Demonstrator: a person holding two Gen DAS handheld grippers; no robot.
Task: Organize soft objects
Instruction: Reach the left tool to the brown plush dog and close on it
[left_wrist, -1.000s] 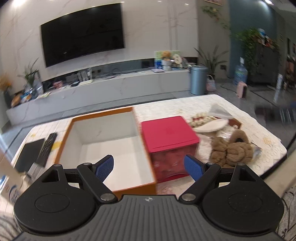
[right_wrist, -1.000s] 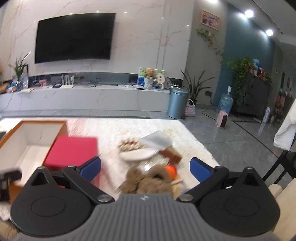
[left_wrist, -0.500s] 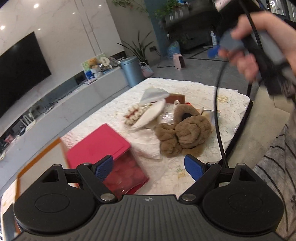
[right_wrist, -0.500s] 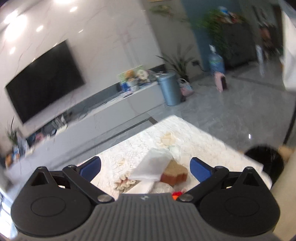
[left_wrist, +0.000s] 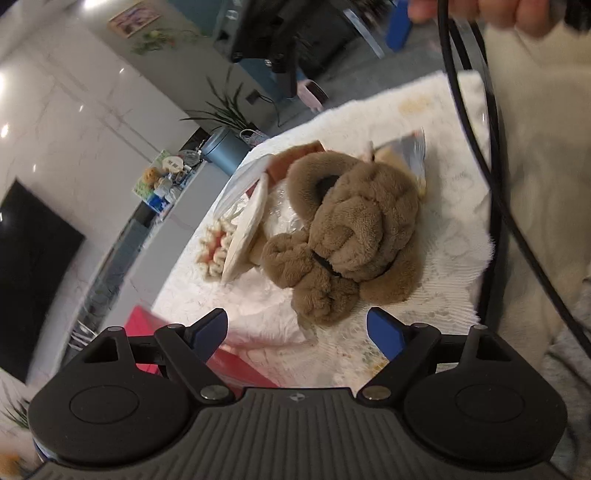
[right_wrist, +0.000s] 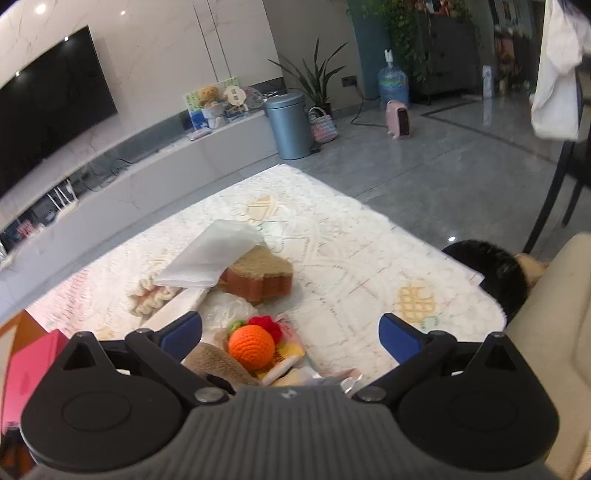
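Plush dog (left_wrist: 354, 229) lies against white pad (left_wrist: 245, 229); both claws gape, left claw (left_wrist: 297, 332), right claw (right_wrist: 291, 334).

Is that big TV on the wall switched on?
Off, it seems: the TV screen is uniformly black, showing no picture, only a faint glare spot.

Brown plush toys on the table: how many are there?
1: the brown plush toy lies amid the pile on the lace tablecloth, just ahead of the open left gripper. Others may be hidden underneath.
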